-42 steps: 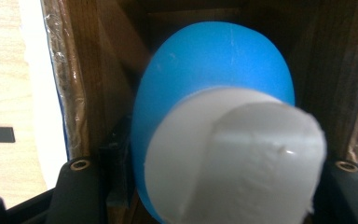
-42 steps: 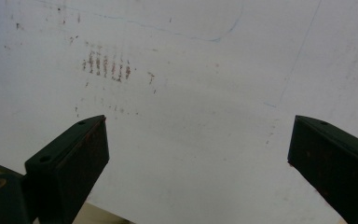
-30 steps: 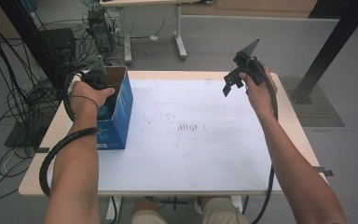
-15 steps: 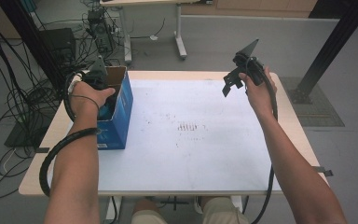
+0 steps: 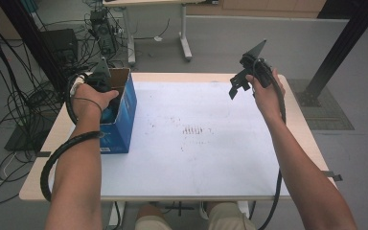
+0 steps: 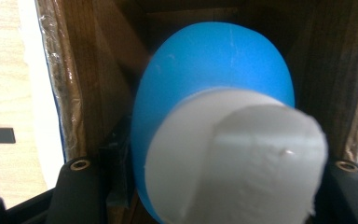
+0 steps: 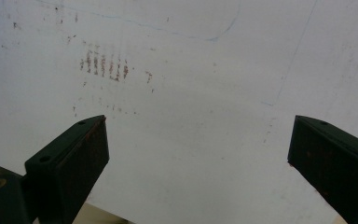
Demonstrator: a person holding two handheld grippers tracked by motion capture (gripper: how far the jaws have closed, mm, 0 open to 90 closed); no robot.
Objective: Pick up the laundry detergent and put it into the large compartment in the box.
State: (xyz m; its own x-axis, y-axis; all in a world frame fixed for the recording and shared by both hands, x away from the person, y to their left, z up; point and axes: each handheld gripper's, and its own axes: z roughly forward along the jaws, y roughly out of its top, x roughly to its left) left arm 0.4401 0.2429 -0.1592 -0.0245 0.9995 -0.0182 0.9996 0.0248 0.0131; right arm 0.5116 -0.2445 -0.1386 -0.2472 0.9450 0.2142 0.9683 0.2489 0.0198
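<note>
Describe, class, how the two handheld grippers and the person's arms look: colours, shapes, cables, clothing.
Both the left gripper and the right gripper are black, each topped by a grey three-cornered plate. The right gripper's two jaws are flat, blocky and scuffed, with screw holes. A ribbed black cable trails along each forearm. The arms are bare, with no sleeves visible.

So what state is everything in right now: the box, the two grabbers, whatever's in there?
Blue box: upright at the table's left, top open.
Blue and white object: inside the box, between the left gripper's jaws.
Left gripper: reaching into the box, shut on the object.
Right gripper: held above the table, open, empty.
Table: white top with reddish marks.
</note>
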